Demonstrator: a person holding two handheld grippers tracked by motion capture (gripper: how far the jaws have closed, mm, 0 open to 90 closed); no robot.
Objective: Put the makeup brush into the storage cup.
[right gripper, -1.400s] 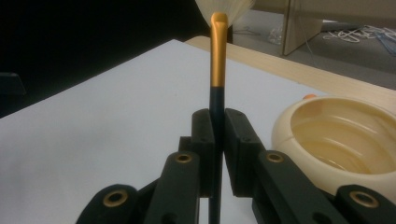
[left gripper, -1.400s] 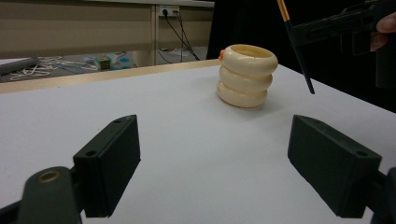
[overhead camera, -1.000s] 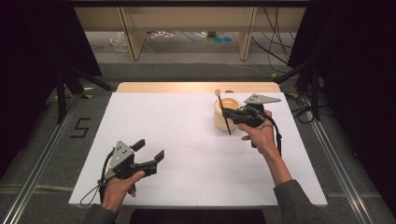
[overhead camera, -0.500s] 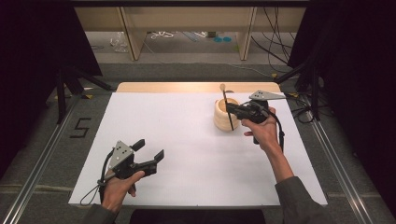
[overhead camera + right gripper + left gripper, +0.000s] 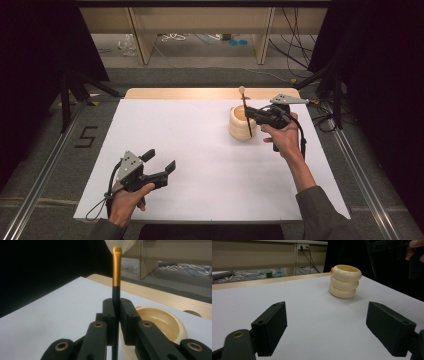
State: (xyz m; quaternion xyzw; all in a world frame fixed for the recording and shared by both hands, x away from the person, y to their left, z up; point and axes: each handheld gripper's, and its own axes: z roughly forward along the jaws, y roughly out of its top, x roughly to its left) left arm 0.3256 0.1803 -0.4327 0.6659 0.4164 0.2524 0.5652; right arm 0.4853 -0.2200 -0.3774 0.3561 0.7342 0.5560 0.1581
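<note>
My right gripper [image 5: 252, 114] has its fingers pinching a brush [image 5: 116, 277] by its dark handle – upright, gold part and bristles on top, lower end dropping in front of the cream ringed holder [image 5: 243, 123]. That holder stands on the white tabletop [image 5: 200, 150] near the far right edge. My left gripper [image 5: 159, 165], fingers spread, holds nothing near the front left – bare sheet lies between.

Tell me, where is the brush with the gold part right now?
The brush stands upright, pinched in the right gripper, at the table's far right in the high view, right beside the cream holder.
</note>
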